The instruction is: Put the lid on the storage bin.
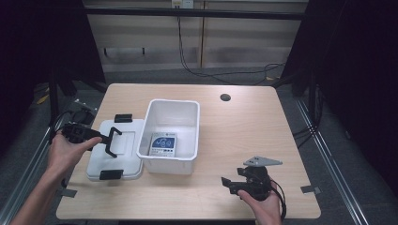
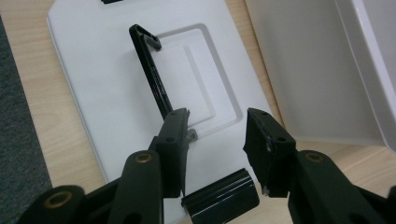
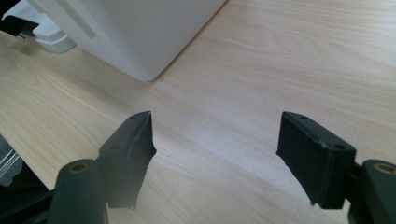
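- The right gripper [image 1: 231,183] rests low over the bare table [image 1: 244,126], jaws spread, holding nothing.
- The left gripper [image 2: 217,128], jaws apart, hangs over the white lid [image 1: 123,154] beside the tub [image 1: 171,161].
- I'd centre the jaws on the lid's black handle [image 2: 150,72] before squeezing.

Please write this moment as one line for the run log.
left claw: open at lid handle | right claw: open over table | bin: uncovered, lid beside

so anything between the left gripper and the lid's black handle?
Nothing visible. The left gripper is open right above the lid, its jaws near the closer end of the raised black handle. The white bin sits beside the lid.
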A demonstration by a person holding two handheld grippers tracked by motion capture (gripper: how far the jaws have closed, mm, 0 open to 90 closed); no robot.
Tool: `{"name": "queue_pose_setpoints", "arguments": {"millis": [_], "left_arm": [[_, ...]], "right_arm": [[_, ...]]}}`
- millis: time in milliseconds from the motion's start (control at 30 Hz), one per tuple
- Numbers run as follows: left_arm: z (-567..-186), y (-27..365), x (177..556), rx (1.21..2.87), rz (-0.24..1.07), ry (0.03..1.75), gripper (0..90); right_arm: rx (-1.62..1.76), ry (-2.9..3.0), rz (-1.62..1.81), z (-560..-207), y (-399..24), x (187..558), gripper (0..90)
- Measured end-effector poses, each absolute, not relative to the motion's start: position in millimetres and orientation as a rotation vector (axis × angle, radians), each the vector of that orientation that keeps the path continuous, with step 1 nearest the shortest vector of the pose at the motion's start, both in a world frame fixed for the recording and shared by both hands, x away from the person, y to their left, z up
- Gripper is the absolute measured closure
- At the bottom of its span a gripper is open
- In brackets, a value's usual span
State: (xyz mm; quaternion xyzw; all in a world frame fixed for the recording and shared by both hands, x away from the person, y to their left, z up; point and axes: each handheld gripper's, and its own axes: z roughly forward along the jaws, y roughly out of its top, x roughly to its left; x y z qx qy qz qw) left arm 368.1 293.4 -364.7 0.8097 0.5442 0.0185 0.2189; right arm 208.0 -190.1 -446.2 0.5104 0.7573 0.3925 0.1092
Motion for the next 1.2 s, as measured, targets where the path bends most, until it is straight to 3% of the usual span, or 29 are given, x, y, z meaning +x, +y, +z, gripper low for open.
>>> {"name": "queue_pose_setpoints", "arguments": {"millis": [1200], "left_arm": [[-409,287,427,2.272,-0.040,1.867,72.3]], "right_arm": [[1.521,2.277,1.125,-450,-187,209,24.8]]}}
